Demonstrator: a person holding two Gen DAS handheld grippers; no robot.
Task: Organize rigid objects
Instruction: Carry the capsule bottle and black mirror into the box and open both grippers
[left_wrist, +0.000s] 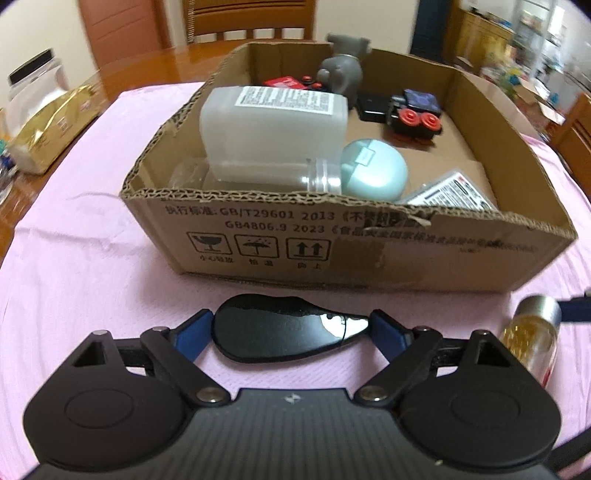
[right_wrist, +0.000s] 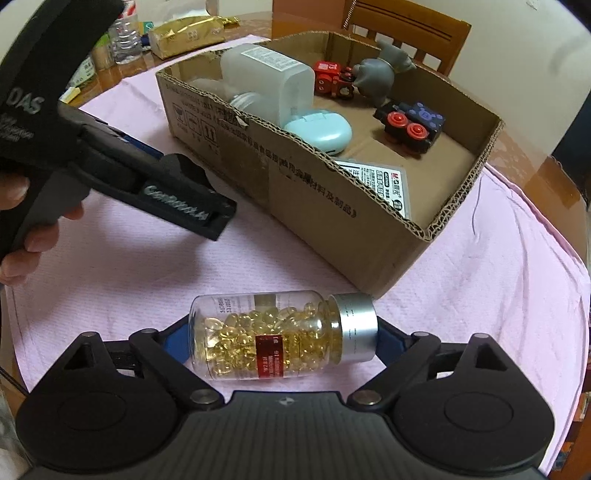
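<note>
A glossy black computer mouse (left_wrist: 284, 328) lies crosswise between the blue pads of my left gripper (left_wrist: 291, 332), which is shut on it, just in front of the cardboard box (left_wrist: 332, 240). My right gripper (right_wrist: 282, 341) is shut on a clear bottle of yellow capsules (right_wrist: 273, 339) with a silver cap, lying sideways at cloth level; the bottle also shows in the left wrist view (left_wrist: 532, 336). The box (right_wrist: 295, 177) holds a white plastic container (left_wrist: 273, 122), a mint round case (left_wrist: 373, 170), toy robots (left_wrist: 413, 114), a grey figurine (left_wrist: 343, 66) and a card pack (right_wrist: 376, 184).
A pink cloth (left_wrist: 74, 258) covers the round wooden table. A gold packet (left_wrist: 48, 129) and a white jar (left_wrist: 33, 77) lie at the left edge. Wooden chairs (right_wrist: 406, 29) stand behind the box. The left gripper's body (right_wrist: 110, 162) crosses the right wrist view.
</note>
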